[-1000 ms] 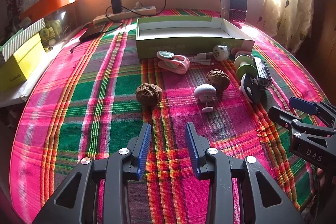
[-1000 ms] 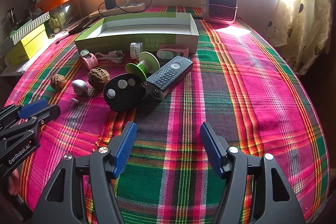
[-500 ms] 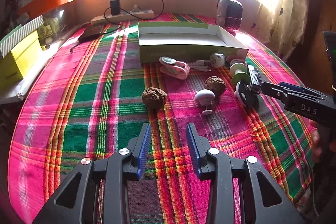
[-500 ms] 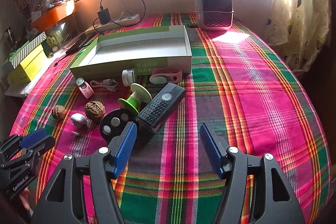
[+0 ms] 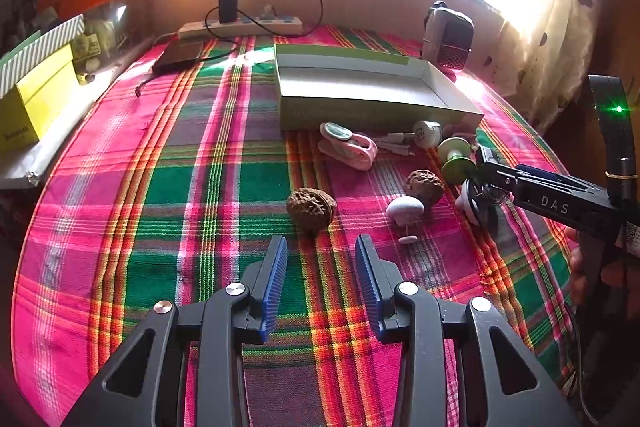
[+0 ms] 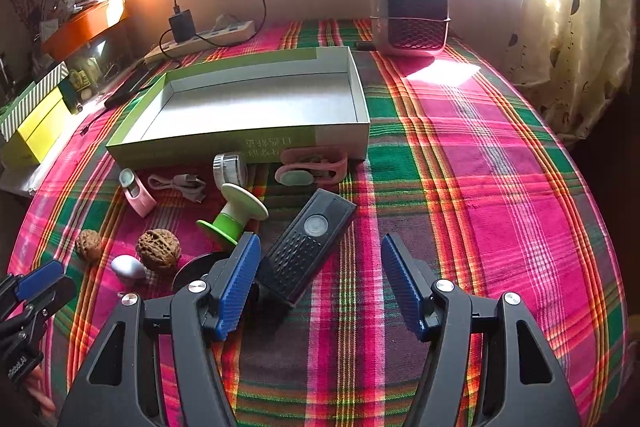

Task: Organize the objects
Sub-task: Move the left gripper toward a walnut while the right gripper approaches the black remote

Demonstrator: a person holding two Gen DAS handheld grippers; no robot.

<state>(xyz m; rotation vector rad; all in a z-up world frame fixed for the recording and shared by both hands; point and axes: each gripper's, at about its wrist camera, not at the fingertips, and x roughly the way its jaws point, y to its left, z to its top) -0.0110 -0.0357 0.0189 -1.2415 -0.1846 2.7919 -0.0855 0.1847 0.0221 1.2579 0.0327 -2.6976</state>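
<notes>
Both grippers tilt down over the tablecloth [image 6: 480, 155] — jaws apart, empty.

Both tools share one build: black plastic frames with triangular cut-outs, silver round screws at the pivots, and ribbed blue pads [image 5: 276, 287]. The right gripper [image 6: 318, 287] carries white "DAS" lettering on its side; the left gripper [image 5: 322, 287] bears white "GenRobot.AI" lettering.

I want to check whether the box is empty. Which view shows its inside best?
The right wrist view: it looks down into the box and shows its whole bare floor. The left wrist view sees the box at a shallower angle, so the near wall hides part of the floor.
</notes>
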